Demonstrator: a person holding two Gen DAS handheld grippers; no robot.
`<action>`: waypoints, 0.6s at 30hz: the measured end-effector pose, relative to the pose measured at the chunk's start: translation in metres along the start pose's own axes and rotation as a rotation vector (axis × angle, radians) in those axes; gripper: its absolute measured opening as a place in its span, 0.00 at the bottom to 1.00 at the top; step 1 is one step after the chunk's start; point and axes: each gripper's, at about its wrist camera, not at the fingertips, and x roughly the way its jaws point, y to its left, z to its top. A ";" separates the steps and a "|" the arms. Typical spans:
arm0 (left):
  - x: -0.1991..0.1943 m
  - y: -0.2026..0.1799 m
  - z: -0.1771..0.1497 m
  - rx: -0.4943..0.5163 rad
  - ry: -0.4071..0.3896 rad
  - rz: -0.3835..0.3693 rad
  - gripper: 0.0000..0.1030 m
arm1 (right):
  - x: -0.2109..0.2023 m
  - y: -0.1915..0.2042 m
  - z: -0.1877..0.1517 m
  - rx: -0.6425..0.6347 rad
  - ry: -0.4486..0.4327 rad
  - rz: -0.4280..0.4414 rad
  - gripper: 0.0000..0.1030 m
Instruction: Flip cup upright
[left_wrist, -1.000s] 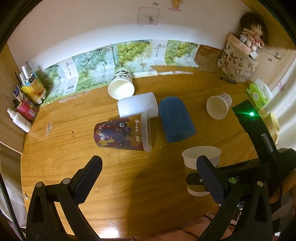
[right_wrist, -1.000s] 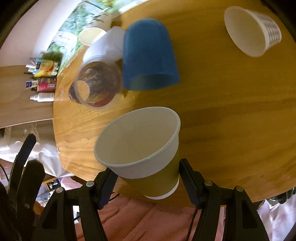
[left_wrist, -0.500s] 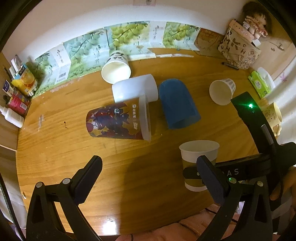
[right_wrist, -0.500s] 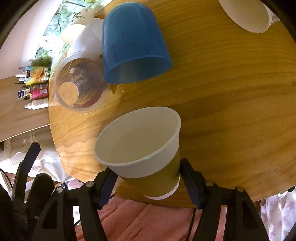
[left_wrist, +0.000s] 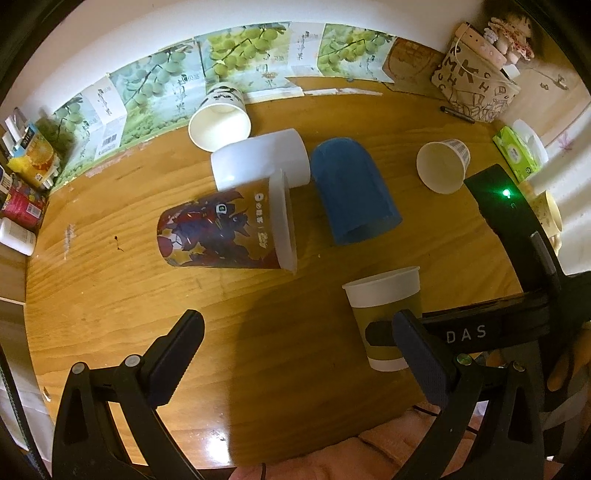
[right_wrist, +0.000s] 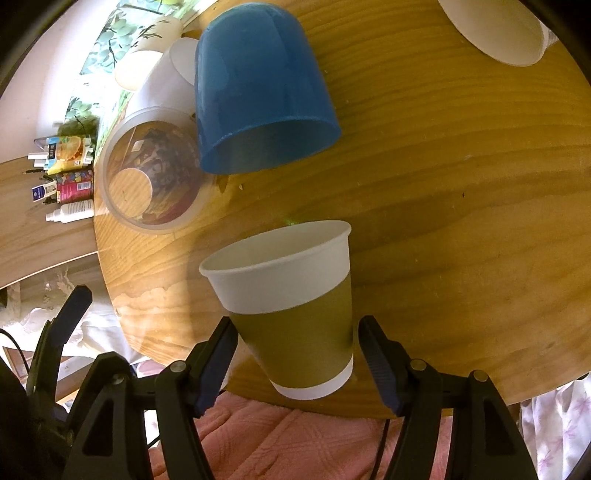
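Note:
A paper cup with an olive sleeve and white rim (right_wrist: 295, 310) stands upright near the table's front edge; it also shows in the left wrist view (left_wrist: 386, 317). My right gripper (right_wrist: 297, 354) has a finger on each side of it, with small gaps showing, so it is open around the cup. My left gripper (left_wrist: 295, 354) is open and empty above the front of the table. A blue cup (left_wrist: 352, 190), a white cup (left_wrist: 260, 162) and a printed cup with a clear lid (left_wrist: 225, 230) lie on their sides mid-table.
Two more paper cups lie tipped: one at the back (left_wrist: 219, 120), one at the right (left_wrist: 443, 166). Grape-print cartons (left_wrist: 155, 85) line the back wall. Bottles and packets (left_wrist: 22, 184) stand at left, a patterned bag (left_wrist: 476, 88) at back right. The round wooden table (left_wrist: 110, 295) ends close in front.
The olive cup went from tilted toward the camera to upright on the table. The right fingers have spread apart from its sides. The left gripper drifted back slightly.

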 end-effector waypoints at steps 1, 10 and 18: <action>0.001 0.000 0.000 -0.003 0.005 -0.002 0.99 | 0.001 0.000 -0.001 0.001 0.001 0.001 0.67; 0.008 -0.004 -0.002 -0.012 0.040 -0.015 0.99 | -0.003 -0.007 -0.012 0.005 -0.023 -0.006 0.67; 0.013 -0.013 -0.002 -0.022 0.077 -0.066 0.99 | -0.011 -0.017 -0.029 -0.005 -0.057 0.014 0.67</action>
